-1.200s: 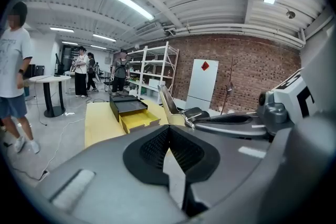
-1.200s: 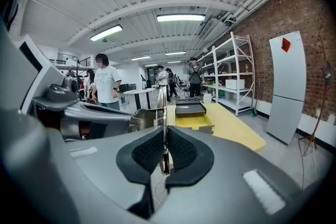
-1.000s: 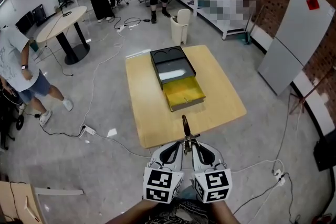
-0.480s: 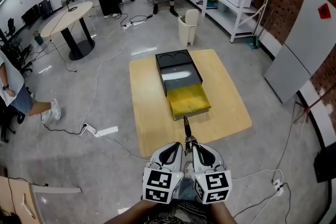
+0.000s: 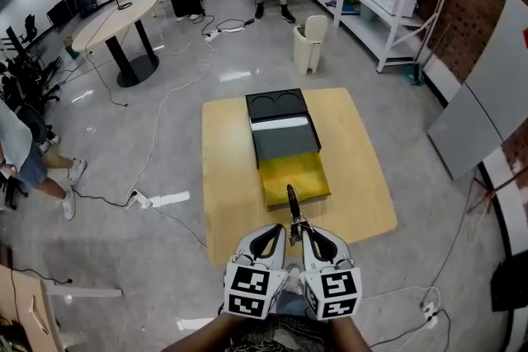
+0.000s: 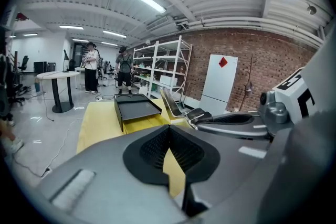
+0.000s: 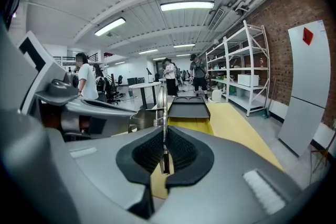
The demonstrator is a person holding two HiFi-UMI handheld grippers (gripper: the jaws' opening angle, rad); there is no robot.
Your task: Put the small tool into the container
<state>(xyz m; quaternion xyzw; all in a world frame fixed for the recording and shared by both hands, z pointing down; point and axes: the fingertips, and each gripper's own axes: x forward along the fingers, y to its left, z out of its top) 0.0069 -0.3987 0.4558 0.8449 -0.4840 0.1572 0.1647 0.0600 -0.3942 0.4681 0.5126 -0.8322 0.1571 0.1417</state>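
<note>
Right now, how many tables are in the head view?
2: a square wooden table ahead, holding the black container; a round white table at far left. Others may be hidden.

Slim dark metal tool carried farther over pale wooden table; tip now overlaps near edge of open yellow drawer.

Wooden table with black-and-yellow container on top
</note>
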